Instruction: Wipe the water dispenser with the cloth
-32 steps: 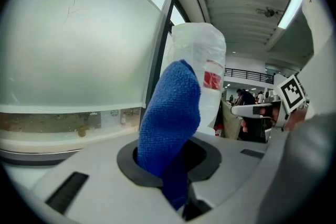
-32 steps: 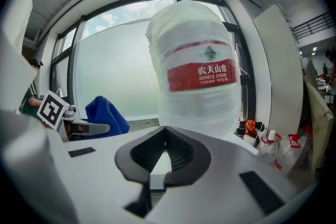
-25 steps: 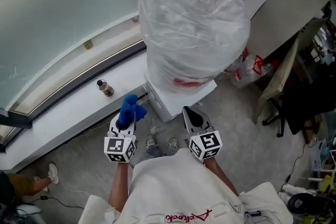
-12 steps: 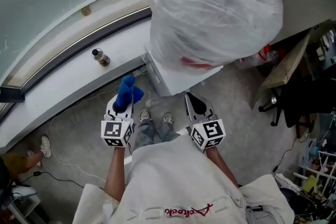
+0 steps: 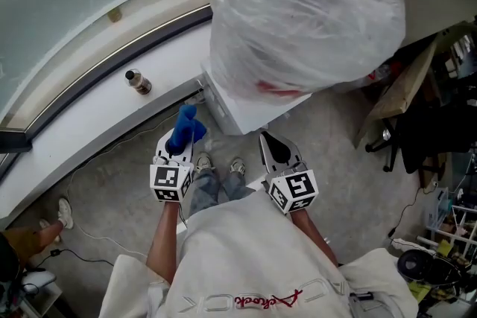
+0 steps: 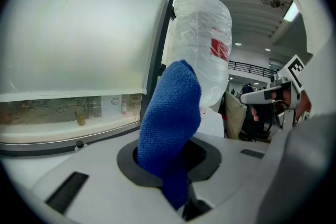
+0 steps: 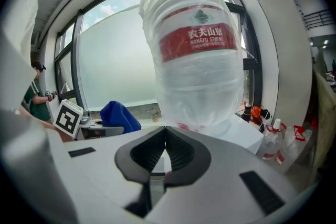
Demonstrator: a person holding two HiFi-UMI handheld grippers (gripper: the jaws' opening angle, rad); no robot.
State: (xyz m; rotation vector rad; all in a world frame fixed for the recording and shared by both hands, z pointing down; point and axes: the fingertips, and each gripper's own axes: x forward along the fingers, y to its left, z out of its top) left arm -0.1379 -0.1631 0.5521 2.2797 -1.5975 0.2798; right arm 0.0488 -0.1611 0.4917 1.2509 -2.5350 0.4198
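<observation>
1. Ahead of the left tongs (image 5: 179,151) and off to their left, a small dark bottle with a pale cap (image 5: 138,81) stands upright on the white window ledge (image 5: 89,123), below the curved frosted glass.
2. The left tongs (image 6: 177,168) are clamped on a blue terry cloth (image 5: 185,129). The cloth (image 6: 170,118) rises in a bunched lump out of the closed jaws, and a short tail hangs below them. It is held in the air, apart from the dispenser.
3. Ahead of both tongs, and nearer the right pair, is the water dispenser: a white box-shaped cabinet (image 5: 242,106) topped by a large inverted water bottle with a red label, wrapped in a clear crinkled plastic bag (image 5: 305,4). From the right tongs' side the wrapped bottle (image 7: 195,55) fills the middle of the view; from the left tongs it stands beyond the cloth (image 6: 206,39).
4. The right tongs (image 5: 276,150) are held low in front of the cabinet, level with the left pair. Their jaws (image 7: 165,150) are shut tip to tip with nothing between them.
5. To the right of the right tongs, beside the cabinet, clear spray bottles with red-and-white heads (image 7: 283,139) stand low down.
</observation>
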